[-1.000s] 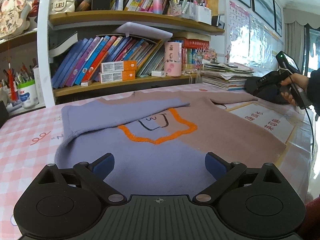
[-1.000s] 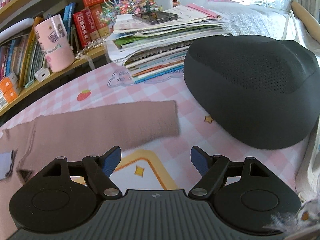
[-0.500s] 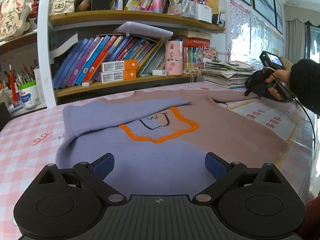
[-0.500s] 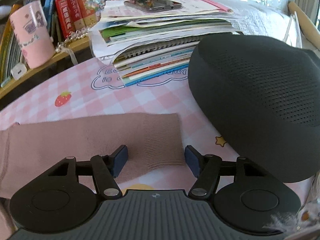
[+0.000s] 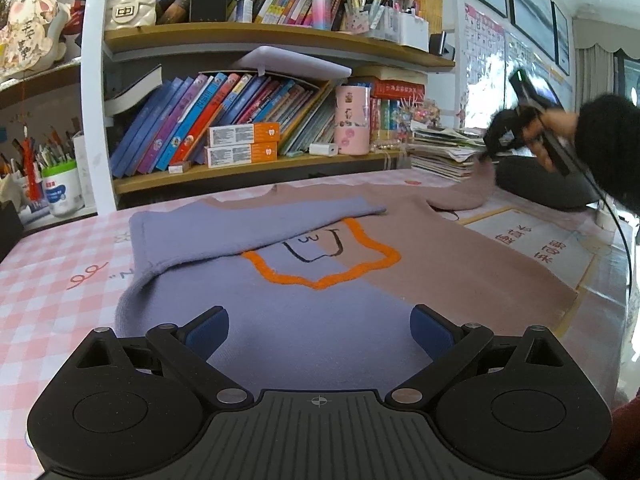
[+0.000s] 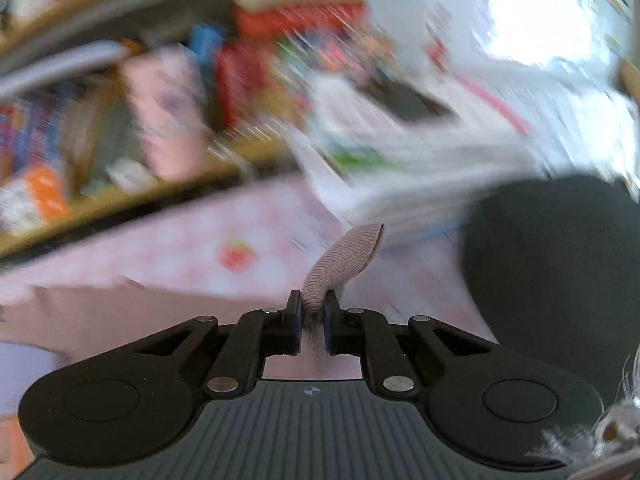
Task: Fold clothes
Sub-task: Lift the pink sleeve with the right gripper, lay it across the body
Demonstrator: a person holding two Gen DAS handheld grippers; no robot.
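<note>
The left gripper (image 5: pixel 319 330) hovers with fingers spread and empty over the near hem of the sweater (image 5: pixel 360 276), which lies flat on the worktop (image 5: pixel 52 292). Farther off, the right gripper (image 6: pixel 312 312) has just pinched the cuff (image 6: pixel 344 256). Soft, light knit will likely drape and stretch; cuffs and hems look like the best holds.

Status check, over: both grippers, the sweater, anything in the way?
Right gripper just closed, shut on the brown sleeve cuff. Left gripper open over sweater. Black cushion beside the sleeve.
</note>
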